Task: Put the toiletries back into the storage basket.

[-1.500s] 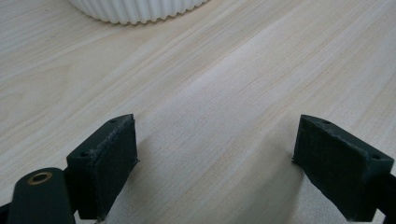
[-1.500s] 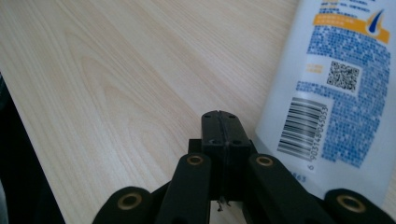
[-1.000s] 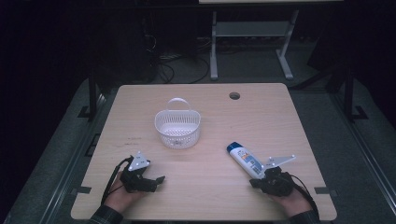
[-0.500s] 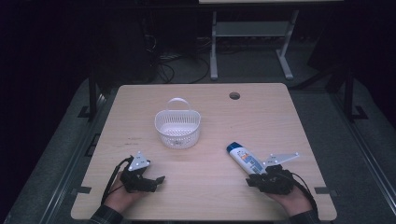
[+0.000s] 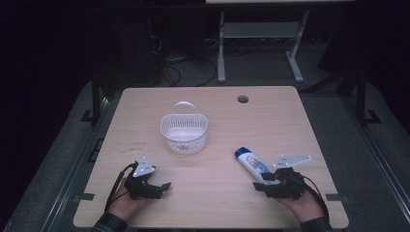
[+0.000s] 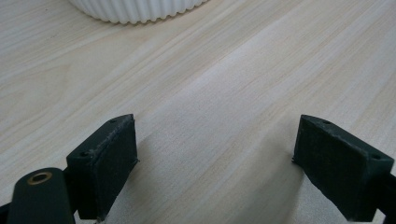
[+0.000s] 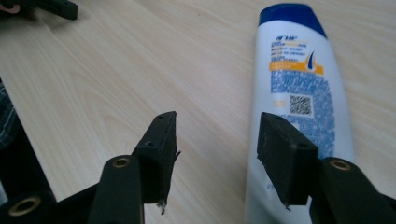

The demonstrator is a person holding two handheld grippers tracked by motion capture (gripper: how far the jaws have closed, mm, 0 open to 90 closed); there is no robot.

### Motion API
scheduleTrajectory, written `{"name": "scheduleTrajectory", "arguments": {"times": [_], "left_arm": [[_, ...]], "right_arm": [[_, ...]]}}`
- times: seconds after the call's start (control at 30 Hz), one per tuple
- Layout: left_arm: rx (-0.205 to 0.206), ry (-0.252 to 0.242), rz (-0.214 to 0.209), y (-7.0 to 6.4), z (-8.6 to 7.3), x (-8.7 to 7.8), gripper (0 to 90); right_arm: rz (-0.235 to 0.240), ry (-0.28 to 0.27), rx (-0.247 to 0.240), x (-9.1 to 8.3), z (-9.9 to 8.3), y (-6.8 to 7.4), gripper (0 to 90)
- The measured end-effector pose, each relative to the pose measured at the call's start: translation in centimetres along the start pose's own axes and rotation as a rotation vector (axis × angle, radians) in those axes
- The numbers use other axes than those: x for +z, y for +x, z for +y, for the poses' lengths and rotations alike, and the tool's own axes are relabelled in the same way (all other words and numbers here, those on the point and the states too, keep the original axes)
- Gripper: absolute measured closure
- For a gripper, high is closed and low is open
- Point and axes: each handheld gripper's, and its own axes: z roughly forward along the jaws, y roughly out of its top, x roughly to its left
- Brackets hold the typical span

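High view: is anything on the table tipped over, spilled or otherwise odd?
Only the shampoo bottle stands out: it lies flat on its side on the table, blue cap pointing away from the right gripper, whose open fingers sit beside it. No spill shows. The white basket stands upright.

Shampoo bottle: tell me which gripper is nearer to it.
Right. The right gripper sits at the shampoo bottle's near end, jaws open, one over it. The left gripper rests open across the table, nearer the basket.
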Motion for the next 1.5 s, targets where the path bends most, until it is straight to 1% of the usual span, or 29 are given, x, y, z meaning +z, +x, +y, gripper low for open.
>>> {"name": "scheduleTrajectory", "arguments": {"times": [0.07,0.2,0.3,0.4,0.63,0.8,0.9,1.0,1.2,1.23,1.37,1.5], "left_arm": [[0.0,0.0,-0.001,0.0,0.0,0.0,12.5],[-0.001,-0.001,-0.001,0.0,0.0,0.0,12.4],[-0.001,-0.001,-0.001,0.0,0.0,0.0,12.5],[-0.001,-0.001,-0.001,0.0,0.0,0.0,12.4],[-0.001,-0.002,-0.001,0.0,0.0,0.0,12.4],[-0.001,-0.002,0.0,0.0,0.0,0.0,12.5],[0.0,-0.002,0.0,0.0,0.0,0.0,12.5],[0.0,-0.002,0.0,0.0,0.0,0.0,12.5],[0.001,0.003,-0.001,0.0,0.0,0.0,12.5],[0.0,0.002,-0.001,0.0,0.0,0.0,12.5],[0.0,0.001,-0.001,0.0,0.0,0.0,12.5],[0.0,0.004,-0.001,0.0,0.0,0.0,12.5]], "right_arm": [[-0.017,-0.002,-0.006,-0.1,0.3,0.0,41.1],[-0.039,-0.01,-0.013,-0.3,1.1,-0.2,36.2],[-0.045,-0.016,-0.015,-0.3,1.5,-0.3,33.9],[-0.053,-0.02,-0.013,-0.2,1.8,-0.5,29.0],[-0.063,-0.009,-0.002,0.2,2.4,-1.0,22.0],[-0.068,-0.008,-0.005,0.6,3.2,-1.7,21.6],[-0.072,-0.003,0.004,0.7,3.6,-1.8,21.3],[-0.075,-0.003,-0.007,0.9,3.9,-2.0,21.3],[-0.082,0.012,-0.003,1.2,4.8,-2.3,20.7],[-0.089,0.018,-0.005,1.3,5.0,-2.3,19.5],[-0.1,0.031,-0.01,1.8,5.6,-2.4,19.5],[-0.109,0.045,-0.005,2.4,6.1,-2.7,19.5]]}}
